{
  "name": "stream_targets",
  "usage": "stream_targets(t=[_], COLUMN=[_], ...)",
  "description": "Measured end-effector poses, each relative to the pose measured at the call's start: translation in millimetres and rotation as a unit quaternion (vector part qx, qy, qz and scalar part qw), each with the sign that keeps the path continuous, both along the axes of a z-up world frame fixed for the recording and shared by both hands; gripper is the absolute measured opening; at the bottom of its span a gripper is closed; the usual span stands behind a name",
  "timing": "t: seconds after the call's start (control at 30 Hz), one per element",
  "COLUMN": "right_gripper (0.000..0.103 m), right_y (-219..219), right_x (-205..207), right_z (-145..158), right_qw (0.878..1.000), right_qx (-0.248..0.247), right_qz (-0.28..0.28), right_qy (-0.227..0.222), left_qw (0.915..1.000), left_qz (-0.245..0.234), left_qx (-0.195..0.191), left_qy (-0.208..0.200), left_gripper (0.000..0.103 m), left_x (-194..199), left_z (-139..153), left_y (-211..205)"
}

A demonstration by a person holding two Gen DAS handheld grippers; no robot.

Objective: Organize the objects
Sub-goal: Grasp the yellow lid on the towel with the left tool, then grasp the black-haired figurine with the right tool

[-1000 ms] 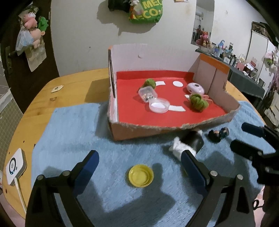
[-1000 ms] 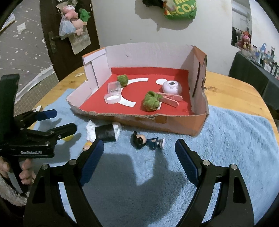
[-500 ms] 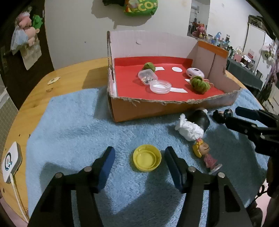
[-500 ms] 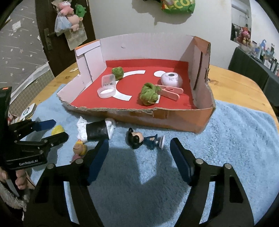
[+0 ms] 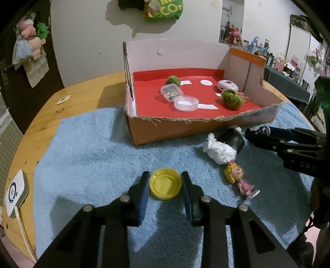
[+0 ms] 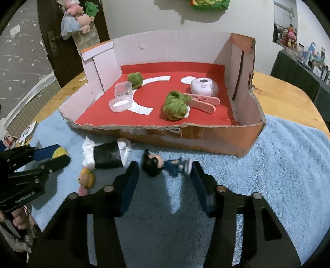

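My left gripper (image 5: 165, 181) is shut on a yellow lid (image 5: 165, 183) lying on the blue towel (image 5: 86, 156). My right gripper (image 6: 165, 168) has its fingers around a dark-haired figurine in blue (image 6: 163, 162), touching it at both ends. A blonde figurine in pink (image 5: 239, 179) and a black tube stuffed with white tissue (image 5: 224, 146) lie between the grippers. The cardboard box with a red floor (image 5: 185, 127) stands behind, holding two green yarn balls (image 6: 175, 105), clear plastic containers (image 6: 121, 99), a white round device (image 6: 204, 86) and pink clips (image 6: 204, 102).
A white device with a cable (image 5: 15, 190) lies on the wooden table (image 5: 86, 92) at the left edge. A dark door with hanging plush toys (image 6: 79, 14) is behind on the left. Cluttered shelves are at the far right.
Both grippers have moved forward and down and narrowed. The left one has closed on the yellow lid; the right one has closed in around the dark-haired figurine.
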State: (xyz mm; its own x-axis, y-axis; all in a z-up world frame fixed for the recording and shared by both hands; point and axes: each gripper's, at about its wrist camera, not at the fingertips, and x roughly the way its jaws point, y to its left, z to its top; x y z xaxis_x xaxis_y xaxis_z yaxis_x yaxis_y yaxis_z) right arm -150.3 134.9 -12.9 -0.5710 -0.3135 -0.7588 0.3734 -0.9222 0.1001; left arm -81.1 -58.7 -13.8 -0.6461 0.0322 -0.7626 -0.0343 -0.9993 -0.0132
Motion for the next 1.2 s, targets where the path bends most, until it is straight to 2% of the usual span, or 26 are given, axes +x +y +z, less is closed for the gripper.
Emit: stream_targets(t=[0.13, 0.23, 0.67, 1.1, 1.2], right_gripper=[0.041, 0.041, 0.041, 0.041, 0.046], right_y=[2, 4, 5, 2, 2], right_x=[1, 3, 10, 10, 10], right_z=[0, 2, 8, 4, 3], right_qw=[1.000, 1.000, 1.000, 1.000, 1.000], right_qx=[-0.003, -0.007, -0.019, -0.023, -0.024], right_qz=[0.001, 0.003, 0.010, 0.012, 0.011], right_qy=[0.002, 0.002, 0.005, -0.005, -0.007], left_qw=[0.9999, 0.9997, 0.9996, 0.9996, 0.9997], left_qz=[0.000, -0.004, -0.013, -0.015, -0.014], left_qx=[0.011, 0.021, 0.020, 0.020, 0.021], left_qy=[0.004, 0.007, 0.016, 0.009, 0.003], left_gripper=[0.031, 0.031, 0.031, 0.031, 0.031], left_x=[0, 1, 2, 0, -1], left_z=[5, 9, 18, 14, 10], left_y=[-2, -3, 5, 7, 7])
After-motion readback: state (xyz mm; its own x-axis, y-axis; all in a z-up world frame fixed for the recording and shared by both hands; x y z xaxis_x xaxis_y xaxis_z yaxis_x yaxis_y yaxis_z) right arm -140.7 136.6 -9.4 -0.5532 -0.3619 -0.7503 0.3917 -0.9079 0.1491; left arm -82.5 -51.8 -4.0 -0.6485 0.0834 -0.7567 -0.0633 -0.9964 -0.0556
